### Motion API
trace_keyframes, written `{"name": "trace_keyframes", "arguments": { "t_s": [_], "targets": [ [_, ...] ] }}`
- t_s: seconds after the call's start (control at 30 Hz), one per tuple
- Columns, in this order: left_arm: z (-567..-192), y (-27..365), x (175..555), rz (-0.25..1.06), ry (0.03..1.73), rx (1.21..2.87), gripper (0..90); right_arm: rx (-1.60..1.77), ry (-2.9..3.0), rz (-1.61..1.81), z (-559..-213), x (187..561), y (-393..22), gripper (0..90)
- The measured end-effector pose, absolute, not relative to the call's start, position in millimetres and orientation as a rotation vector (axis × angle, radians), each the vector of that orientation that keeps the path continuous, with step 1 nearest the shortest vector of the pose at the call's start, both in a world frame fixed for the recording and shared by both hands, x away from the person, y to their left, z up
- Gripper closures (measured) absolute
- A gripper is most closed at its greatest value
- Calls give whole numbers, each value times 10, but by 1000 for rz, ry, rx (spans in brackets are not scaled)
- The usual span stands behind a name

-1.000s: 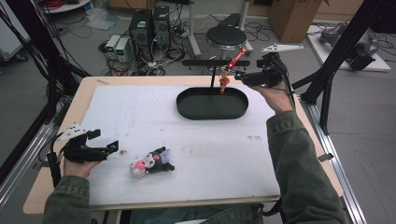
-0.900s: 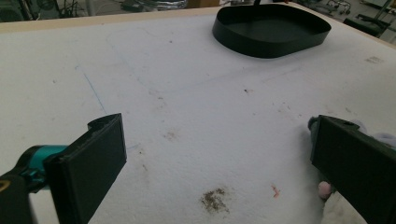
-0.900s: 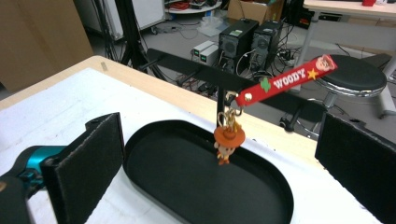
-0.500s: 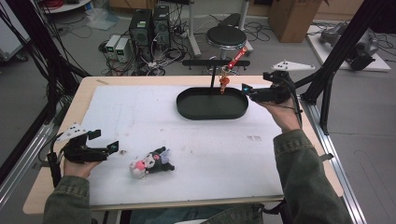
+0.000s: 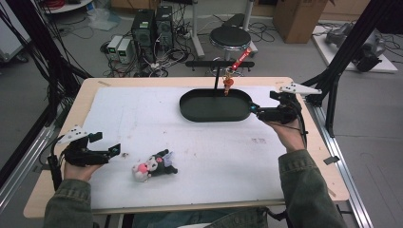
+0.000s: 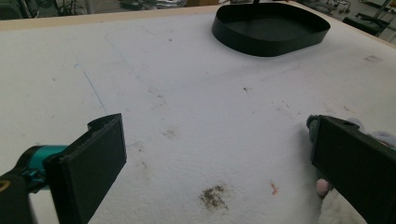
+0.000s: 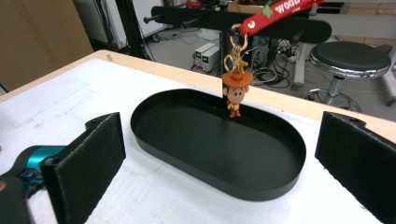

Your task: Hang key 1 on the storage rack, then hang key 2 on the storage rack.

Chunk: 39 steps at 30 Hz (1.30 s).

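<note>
A black oval tray (image 5: 214,119) lies at the back of the white mat. Above its far rim a small cowboy figure keychain (image 5: 227,85) hangs by a red strap (image 5: 242,58) from a black stand bar (image 5: 218,63). My right gripper (image 5: 256,110) sits open at the tray's right end, aimed across the tray (image 7: 261,186) towards the figure (image 7: 236,91). A black, pink and white plush toy (image 5: 154,166) lies near the front. My left gripper (image 5: 107,151) rests open left of it. In the left gripper view the plush (image 6: 334,207) peeks out behind the right jaw.
The wooden table edge (image 5: 304,190) frames the white mat (image 5: 214,156). A black frame strut (image 5: 332,80) rises close to the right gripper. Behind the table stand a stool (image 5: 230,35) and computer cases (image 5: 152,23) on the floor.
My right gripper has drawn back from beside the hanging figure, moving right and towards the person to the tray's right end. The left gripper and plush have stayed put.
</note>
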<state>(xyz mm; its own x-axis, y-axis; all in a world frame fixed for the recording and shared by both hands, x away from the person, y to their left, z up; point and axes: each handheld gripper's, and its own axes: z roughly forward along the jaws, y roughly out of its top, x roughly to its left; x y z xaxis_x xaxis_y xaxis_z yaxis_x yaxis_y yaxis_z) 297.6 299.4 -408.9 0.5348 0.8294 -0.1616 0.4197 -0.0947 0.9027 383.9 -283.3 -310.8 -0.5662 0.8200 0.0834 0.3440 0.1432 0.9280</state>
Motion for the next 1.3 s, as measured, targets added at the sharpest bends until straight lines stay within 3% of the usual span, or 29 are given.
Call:
{"name": "trace_keyframes", "arguments": {
  "t_s": [0.7, 1.3],
  "targets": [
    [-4073, 2954, 2981, 477, 1056, 1749, 39, 1216, 1904, 1460, -3632, 3521, -2999, 6],
    [-3891, 2367, 3096, 414, 961, 1939, 39, 1242, 1878, 1493, -3995, 3239, -3255, 5]
  ]
}}
